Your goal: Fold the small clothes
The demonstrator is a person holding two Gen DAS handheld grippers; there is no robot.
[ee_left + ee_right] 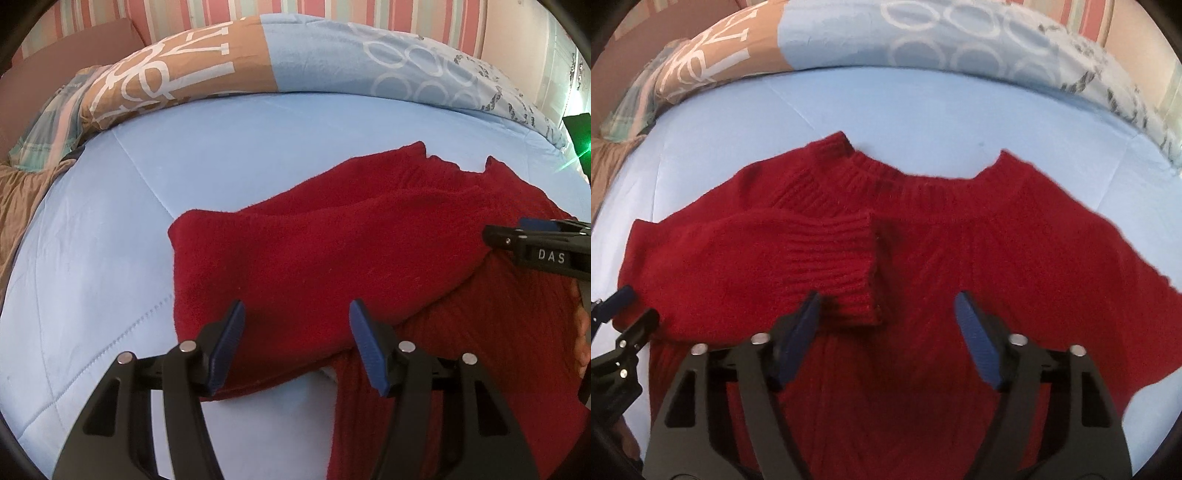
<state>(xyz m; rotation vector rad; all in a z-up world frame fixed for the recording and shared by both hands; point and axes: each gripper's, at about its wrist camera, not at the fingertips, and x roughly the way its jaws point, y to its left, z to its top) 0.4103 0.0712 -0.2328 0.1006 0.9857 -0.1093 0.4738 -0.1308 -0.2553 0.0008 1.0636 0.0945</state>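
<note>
A dark red knit sweater [960, 236] lies flat on the light blue bed sheet [886, 110], neckline toward the pillows. One sleeve [757, 258] is folded across the chest, and its ribbed cuff [849, 266] ends near the middle. My right gripper [888, 306] hovers open over the chest, its left finger right by the cuff and nothing between the pads. My left gripper [297, 314] stands open above the folded sleeve [295, 251] near its shoulder end, pads apart and gripping nothing. The right gripper [506, 230] also shows at the right edge of the left wrist view.
A rolled duvet in blue and tan [295, 59] lies along the far side of the bed, with a plaid pillow [51, 122] at the left. Brown fabric [18, 206] hangs at the left edge. A striped wall [332, 11] stands behind.
</note>
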